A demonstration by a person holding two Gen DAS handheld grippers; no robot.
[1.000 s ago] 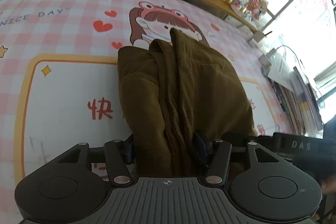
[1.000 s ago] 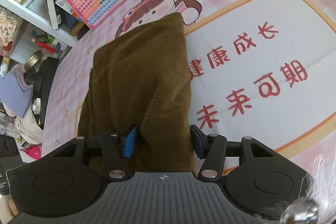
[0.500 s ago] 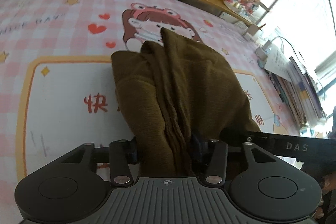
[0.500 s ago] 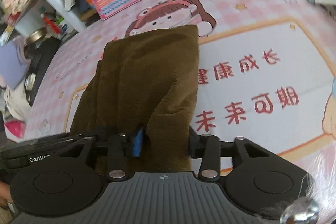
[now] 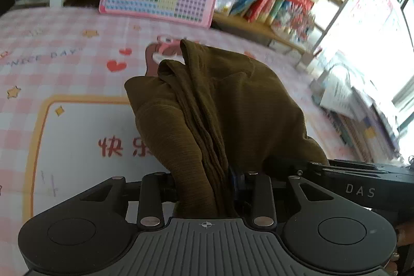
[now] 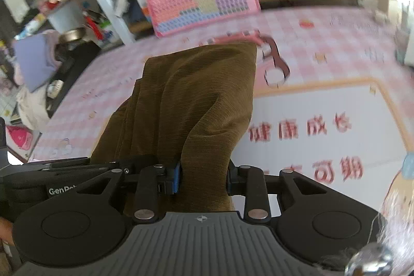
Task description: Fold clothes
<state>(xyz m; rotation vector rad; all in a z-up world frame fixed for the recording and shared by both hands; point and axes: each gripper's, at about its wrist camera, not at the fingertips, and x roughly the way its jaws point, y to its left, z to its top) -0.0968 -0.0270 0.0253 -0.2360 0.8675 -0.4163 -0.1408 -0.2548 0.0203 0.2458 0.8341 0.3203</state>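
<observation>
Brown garment (image 5: 233,105) runs long axis away, near edge bunched in both claws, far end toward the pink mat (image 5: 51,48). Left gripper (image 5: 204,183) and right gripper (image 6: 203,179) closing on cloth, side by side, equally near.

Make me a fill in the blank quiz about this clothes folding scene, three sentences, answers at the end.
1. The garment gripped at its near edge is ______ in colour.
2. Cloth sits between the fingers of both the left gripper and the ______ gripper.
3. The table cover under the garment has a pink and white ______ pattern.

Missing words: brown; right; checked
</observation>
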